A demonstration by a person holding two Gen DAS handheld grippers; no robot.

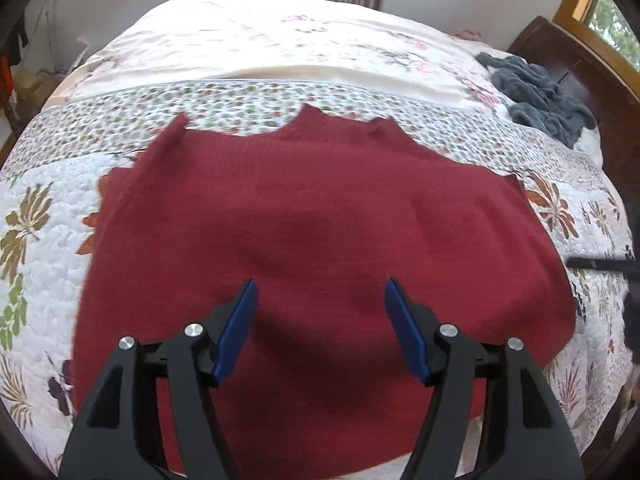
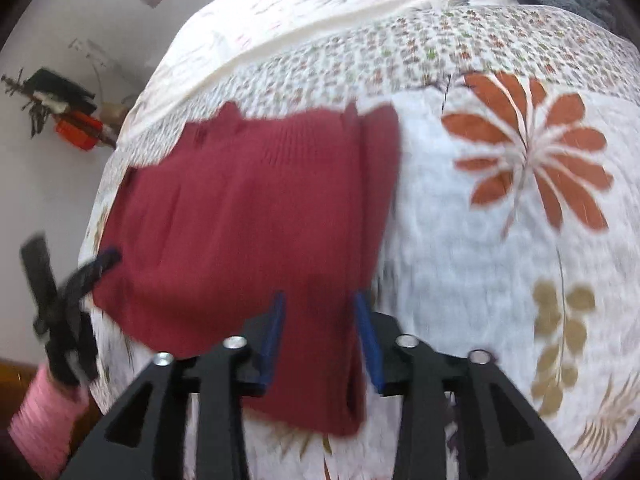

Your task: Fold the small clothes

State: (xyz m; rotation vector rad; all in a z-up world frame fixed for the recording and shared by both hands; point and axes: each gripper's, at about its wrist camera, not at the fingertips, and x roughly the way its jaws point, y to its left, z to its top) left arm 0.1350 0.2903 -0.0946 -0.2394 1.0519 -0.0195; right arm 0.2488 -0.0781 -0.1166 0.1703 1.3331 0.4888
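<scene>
A dark red knitted garment (image 1: 320, 240) lies spread flat on the floral quilt (image 1: 44, 272) of a bed. My left gripper (image 1: 320, 292) hovers open above the garment's near half, nothing between its blue pads. In the right wrist view the same red garment (image 2: 248, 216) lies left of centre, its right side folded into a narrow strip. My right gripper (image 2: 320, 300) stands open over that strip's near end, jaws on either side of it without clamping. The left gripper (image 2: 80, 276) shows blurred at the left edge, held by a hand with a pink cuff.
A grey-blue crumpled cloth (image 1: 540, 96) lies at the far right of the bed beside a dark wooden headboard (image 1: 580, 64). The quilt (image 2: 520, 240) extends to the right of the garment. A cluttered corner with an orange object (image 2: 76, 132) sits past the bed's left edge.
</scene>
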